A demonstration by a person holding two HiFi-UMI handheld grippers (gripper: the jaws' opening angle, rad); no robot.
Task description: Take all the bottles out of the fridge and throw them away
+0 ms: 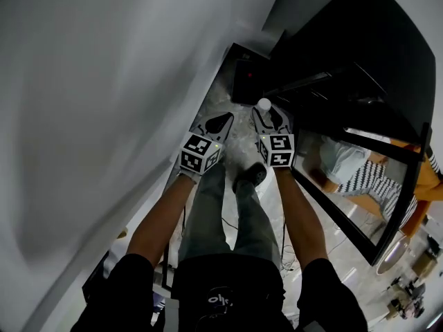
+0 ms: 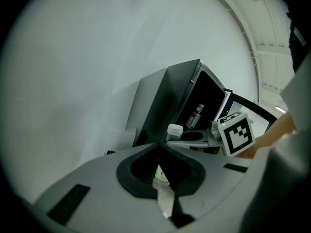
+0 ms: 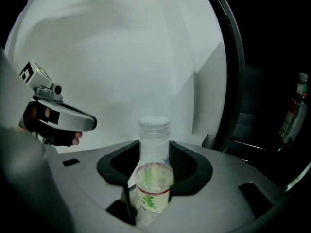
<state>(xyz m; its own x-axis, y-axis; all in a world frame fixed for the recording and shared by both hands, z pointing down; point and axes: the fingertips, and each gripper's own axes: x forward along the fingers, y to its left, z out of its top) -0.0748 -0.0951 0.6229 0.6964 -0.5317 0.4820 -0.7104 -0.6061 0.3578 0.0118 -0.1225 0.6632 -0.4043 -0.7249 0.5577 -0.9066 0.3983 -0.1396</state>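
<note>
Head view: bottle (image 1: 264, 104) beside fridge (image 1: 360, 47) edge

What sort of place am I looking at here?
Probably an indoor corner of an office or shop: a black fridge with a glass door stands open beside a plain white wall, on a marble-patterned floor, with a bottle inside.

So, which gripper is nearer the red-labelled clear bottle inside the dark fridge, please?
Right. The bottle is to the right of the right gripper; the left gripper lies beyond that, farther off.
</note>
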